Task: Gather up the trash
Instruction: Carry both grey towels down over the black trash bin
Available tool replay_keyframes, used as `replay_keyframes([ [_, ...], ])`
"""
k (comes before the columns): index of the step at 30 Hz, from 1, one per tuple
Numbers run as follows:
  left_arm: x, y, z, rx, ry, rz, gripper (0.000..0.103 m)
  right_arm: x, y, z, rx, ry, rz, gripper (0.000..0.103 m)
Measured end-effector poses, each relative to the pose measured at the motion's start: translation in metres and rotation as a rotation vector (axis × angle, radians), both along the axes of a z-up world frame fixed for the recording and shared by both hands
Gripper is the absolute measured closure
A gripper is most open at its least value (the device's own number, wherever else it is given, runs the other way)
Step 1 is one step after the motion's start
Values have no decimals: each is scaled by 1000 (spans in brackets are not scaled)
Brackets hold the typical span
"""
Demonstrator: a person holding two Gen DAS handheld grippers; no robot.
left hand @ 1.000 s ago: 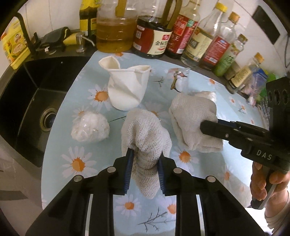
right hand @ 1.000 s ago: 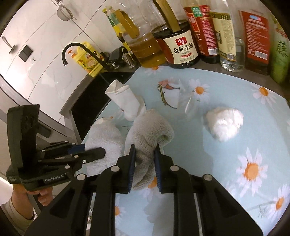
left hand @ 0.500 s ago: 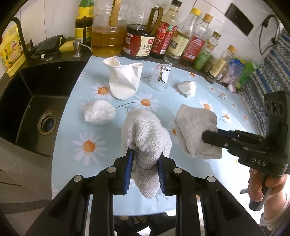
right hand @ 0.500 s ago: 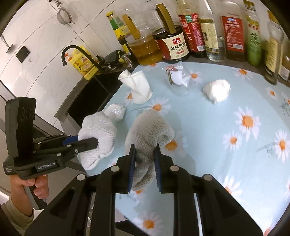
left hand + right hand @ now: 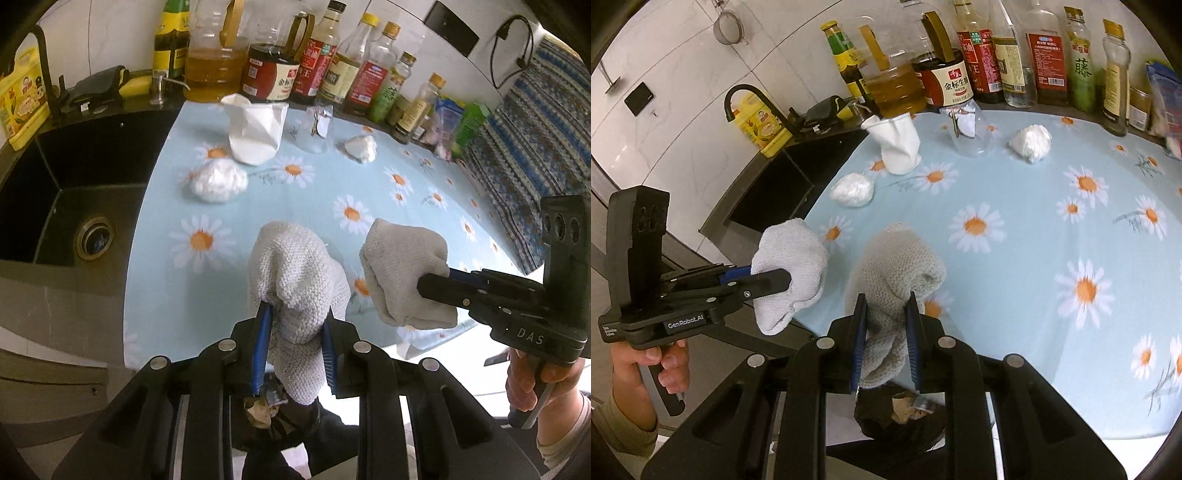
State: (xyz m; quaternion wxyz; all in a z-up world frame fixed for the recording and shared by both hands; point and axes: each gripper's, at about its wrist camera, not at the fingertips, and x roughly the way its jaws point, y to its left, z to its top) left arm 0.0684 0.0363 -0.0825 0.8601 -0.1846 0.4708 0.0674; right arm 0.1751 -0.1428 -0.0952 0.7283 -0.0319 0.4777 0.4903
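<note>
My left gripper is shut on a white knitted cloth, held above the table's front edge; it also shows in the right wrist view. My right gripper is shut on a beige knitted cloth, which shows in the left wrist view too. On the daisy tablecloth lie a crumpled white paper cup, a crushed clear plastic cup and two white paper wads. A dark bin with trash sits below the grippers.
A black sink with a faucet lies left of the table. Several oil and sauce bottles line the back wall. A yellow box stands by the sink. A blue patterned fabric is at the right.
Both grippers have pulled back from the table middle toward its front edge, each carrying its cloth. More of the table and the bin below now show.
</note>
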Motion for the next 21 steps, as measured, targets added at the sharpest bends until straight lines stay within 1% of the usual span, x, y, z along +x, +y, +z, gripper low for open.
replay_keyframes([
  [5, -22, -4, -7, -18, 6, -34, 80, -35, -7, -4, -2, -6, -6, 81],
  [11, -46, -11, -15, -28, 18, -74, 80, -72, -10, -16, -17, -12, 1, 81],
  [16, -63, -13, -23, -45, 32, -85, 80, -94, -11, -29, -42, 2, 6, 81],
  [21, -77, -15, -39, -67, 62, -94, 80, -112, -11, -45, -77, 22, 17, 81],
])
